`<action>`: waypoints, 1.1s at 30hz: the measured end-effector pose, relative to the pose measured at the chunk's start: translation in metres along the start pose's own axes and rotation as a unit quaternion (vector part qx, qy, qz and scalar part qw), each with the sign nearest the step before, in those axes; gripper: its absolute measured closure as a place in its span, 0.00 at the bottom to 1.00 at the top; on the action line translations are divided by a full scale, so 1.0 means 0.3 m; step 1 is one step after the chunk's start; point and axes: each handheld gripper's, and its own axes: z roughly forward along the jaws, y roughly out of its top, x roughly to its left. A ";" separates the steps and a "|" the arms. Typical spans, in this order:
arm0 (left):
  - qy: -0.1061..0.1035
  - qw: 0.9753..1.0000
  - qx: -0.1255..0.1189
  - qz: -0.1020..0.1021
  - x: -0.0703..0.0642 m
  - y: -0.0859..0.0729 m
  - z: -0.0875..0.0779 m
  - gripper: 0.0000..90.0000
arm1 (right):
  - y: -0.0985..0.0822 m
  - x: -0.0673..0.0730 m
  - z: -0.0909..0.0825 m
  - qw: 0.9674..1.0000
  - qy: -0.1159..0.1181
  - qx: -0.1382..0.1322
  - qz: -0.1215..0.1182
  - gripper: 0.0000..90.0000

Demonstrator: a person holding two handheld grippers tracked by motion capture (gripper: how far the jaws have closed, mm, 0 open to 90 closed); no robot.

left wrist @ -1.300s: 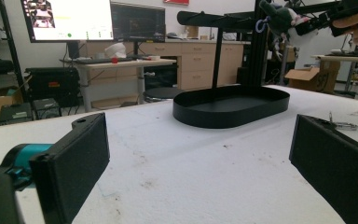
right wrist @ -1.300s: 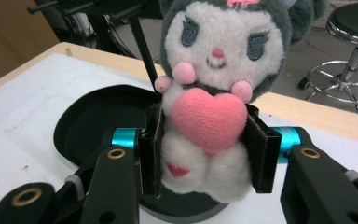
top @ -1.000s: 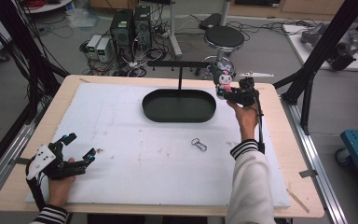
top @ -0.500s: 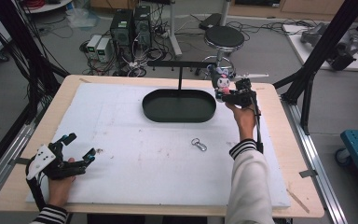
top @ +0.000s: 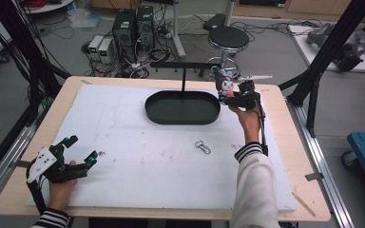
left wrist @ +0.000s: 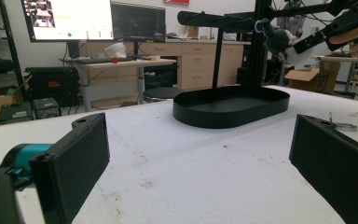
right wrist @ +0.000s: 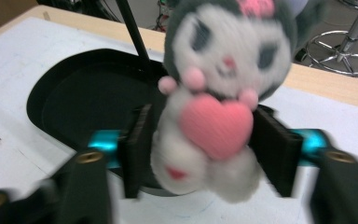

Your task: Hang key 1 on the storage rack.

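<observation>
Now right hand-held gripper [top: 233, 96] lifts plush toy [top: 227, 86] higher — nearer rack bar [top: 185, 65], left unmoved

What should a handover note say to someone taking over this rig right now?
Right gripper: shut on the plush, held in the air at the right end of the rack bar, above the right end of the tray. The plush's blue loop is up at the bar end; whether it is hooked on, I cannot tell.
Left gripper: open, holding nothing, resting at the near left of the mat.
A metal clasp lies loose on the mat, near of the tray.
Likely left: check the loop is on a peg, release the plush, then deal with the clasp.
</observation>
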 end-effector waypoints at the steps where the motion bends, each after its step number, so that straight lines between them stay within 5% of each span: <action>1: 0.000 1.000 0.000 0.000 0.000 0.000 0.000 0.06 | 0.001 0.004 0.003 1.000 -0.009 0.004 -0.001 0.35; 4: 0.000 1.000 0.000 0.000 0.000 0.000 0.000 0.06 | 0.002 0.014 0.007 0.999 -0.027 0.011 -0.015 0.15; 7: 0.000 1.000 0.000 0.000 0.001 0.000 0.000 0.06 | 0.002 0.016 0.007 0.999 -0.031 0.013 -0.022 0.11; 8: 0.001 1.000 0.001 0.001 0.001 0.000 -0.001 0.06 | 0.002 0.020 0.005 0.999 -0.042 0.011 -0.025 0.01; 17: 0.001 1.000 0.001 -0.002 0.002 0.000 0.001 0.06 | -0.018 0.037 -0.064 0.998 -0.039 -0.029 -0.045 0.01; 23: 0.000 1.000 0.001 -0.001 0.002 0.000 0.001 0.06 | -0.064 0.053 -0.123 0.997 -0.017 -0.058 -0.048 0.01; 33: 0.002 1.000 0.007 -0.005 0.005 0.001 0.004 0.06 | -0.149 0.090 -0.230 0.989 0.022 -0.125 -0.070 0.01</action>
